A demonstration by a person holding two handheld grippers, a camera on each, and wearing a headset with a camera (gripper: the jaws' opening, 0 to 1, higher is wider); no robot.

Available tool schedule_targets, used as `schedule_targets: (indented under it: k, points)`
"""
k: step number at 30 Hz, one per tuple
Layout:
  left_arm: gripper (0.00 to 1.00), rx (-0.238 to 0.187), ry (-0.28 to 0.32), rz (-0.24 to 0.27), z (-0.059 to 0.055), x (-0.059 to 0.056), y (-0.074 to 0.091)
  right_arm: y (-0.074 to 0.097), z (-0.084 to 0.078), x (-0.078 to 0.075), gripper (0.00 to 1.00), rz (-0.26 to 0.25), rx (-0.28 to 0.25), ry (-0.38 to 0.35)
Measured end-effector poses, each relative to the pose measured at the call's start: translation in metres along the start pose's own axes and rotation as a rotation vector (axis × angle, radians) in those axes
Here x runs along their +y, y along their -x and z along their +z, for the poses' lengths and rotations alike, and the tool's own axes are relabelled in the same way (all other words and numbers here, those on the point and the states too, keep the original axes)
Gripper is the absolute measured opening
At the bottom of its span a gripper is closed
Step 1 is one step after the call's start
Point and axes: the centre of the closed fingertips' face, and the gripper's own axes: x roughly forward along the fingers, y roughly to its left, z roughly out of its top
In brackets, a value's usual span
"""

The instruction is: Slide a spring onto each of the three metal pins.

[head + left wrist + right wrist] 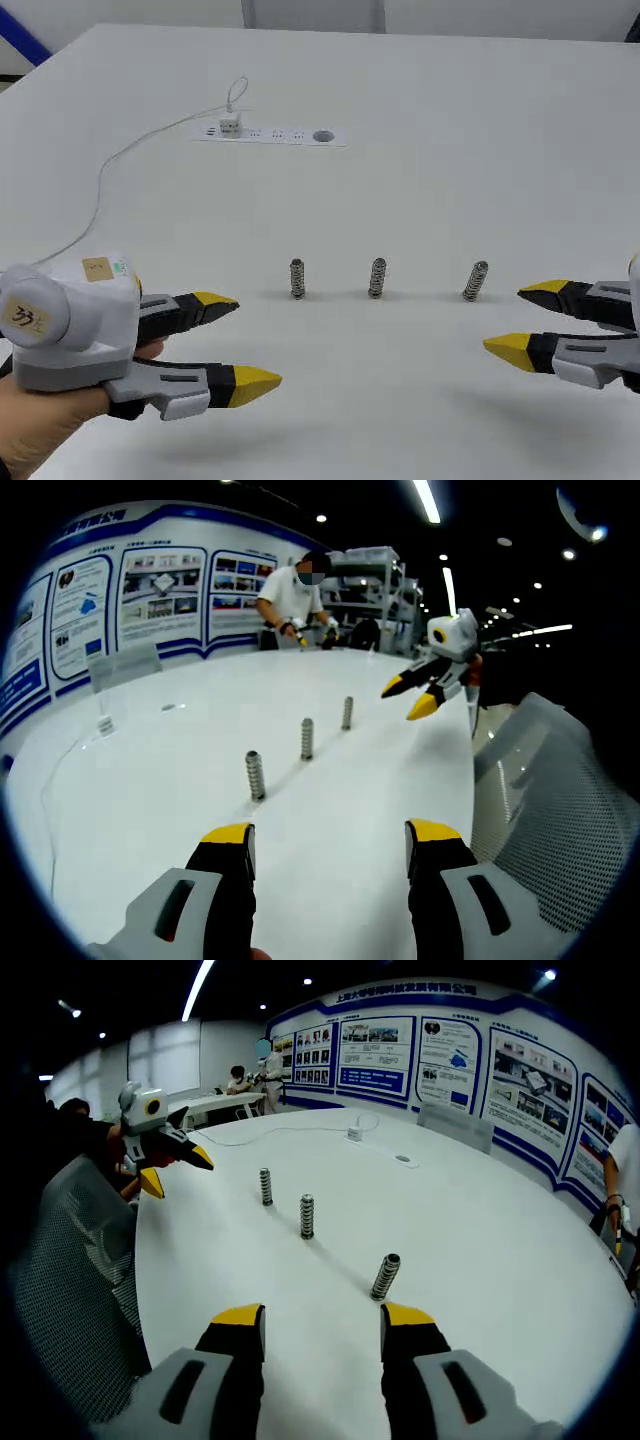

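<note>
Head view. White table (420, 90), matte. Three springs stand in a row across the middle: left spring (297, 279), middle spring (377, 278), and right spring (476, 281), which leans a little. Whether a pin sits inside each cannot be told. Left gripper (245, 340) is low left, held in a hand (40, 420), with its yellow-tipped jaws spread and nothing between them. Right gripper (525, 318) is at the right edge, jaws likewise apart and empty. Both are short of the row. A power strip (270, 134) lies farther back with a white plug (229, 126) in it, and a white cable (100, 190) trails off to the left. A round sticker (25, 318) on the left gripper reads "33", handwritten.

Left gripper view. Jaws are wide, and the springs recede in a line ahead on the table. The right gripper hangs beyond them. There are wall posters (150, 590), blue and white, with text too small to read. A person in a white shirt (290, 600) stands at the far end. A mesh chair (560, 810) is at the right, and strip lights run along the ceiling.

Right gripper view. Jaws are wide, with the leaning spring nearest. Posters line the wall, under a headline in Chinese characters that is too small to read.
</note>
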Motion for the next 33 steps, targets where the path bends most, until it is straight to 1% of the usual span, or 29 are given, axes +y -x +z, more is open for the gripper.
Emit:
schedule_targets:
  k: [8,16,22,33]
  points:
    - [0.62,0.001,0.005,0.005,-0.002,0.000,0.002,0.006,-0.002,0.006,0.54,0.004,-0.017,0.011]
    - [0.62,-0.001,0.011,0.007,-0.003,0.000,0.003,0.010,-0.005,0.004,0.58,-0.009,-0.027,0.009]
    - [0.63,0.003,0.018,0.010,-0.007,-0.001,0.003,0.013,-0.007,0.002,0.61,-0.019,-0.034,0.001]
    - [0.63,0.001,0.024,0.016,-0.007,0.001,0.003,0.015,-0.007,0.000,0.66,-0.029,-0.050,-0.004]
